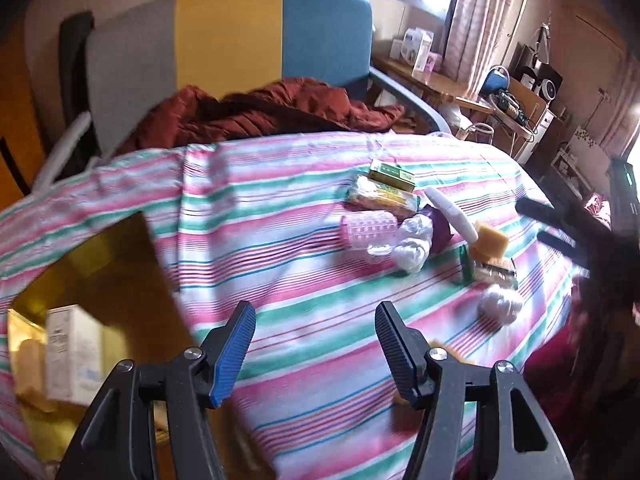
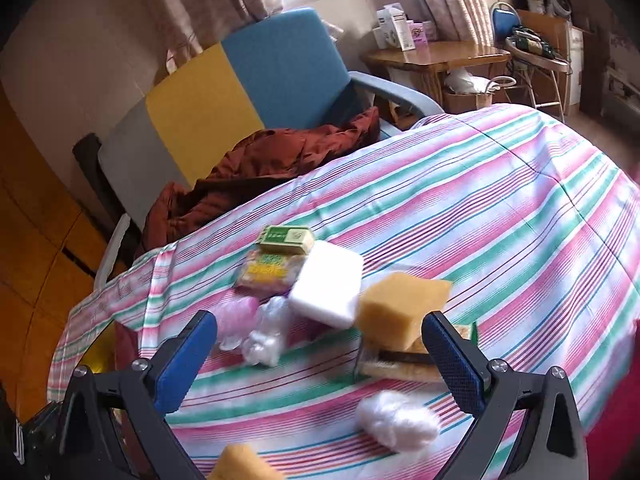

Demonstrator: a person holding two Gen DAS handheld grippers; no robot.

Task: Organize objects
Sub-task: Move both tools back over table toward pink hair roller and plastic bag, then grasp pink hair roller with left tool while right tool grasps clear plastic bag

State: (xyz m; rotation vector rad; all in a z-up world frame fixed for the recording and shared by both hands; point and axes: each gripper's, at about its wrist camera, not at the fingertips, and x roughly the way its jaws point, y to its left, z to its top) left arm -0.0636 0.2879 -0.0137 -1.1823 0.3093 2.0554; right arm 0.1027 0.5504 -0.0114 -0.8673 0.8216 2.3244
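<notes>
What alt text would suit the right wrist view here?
The open, empty right claw hovers above a striped cloth strewn with small items: a white block, a yellow sponge, a green box and crumpled clear wrap. Behind stands a grey, yellow and blue chair holding a rust jacket.

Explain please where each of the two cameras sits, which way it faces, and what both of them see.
Left wrist: sits on the left gripper, looking down over the striped cloth toward the chair; its own open, empty fingers show, and the right gripper at the right edge.
Right wrist: sits on the right gripper, facing the same cloth from closer; only its own open fingers show.
Shared: the green box, white block, yellow sponge, chair and red jacket.
</notes>
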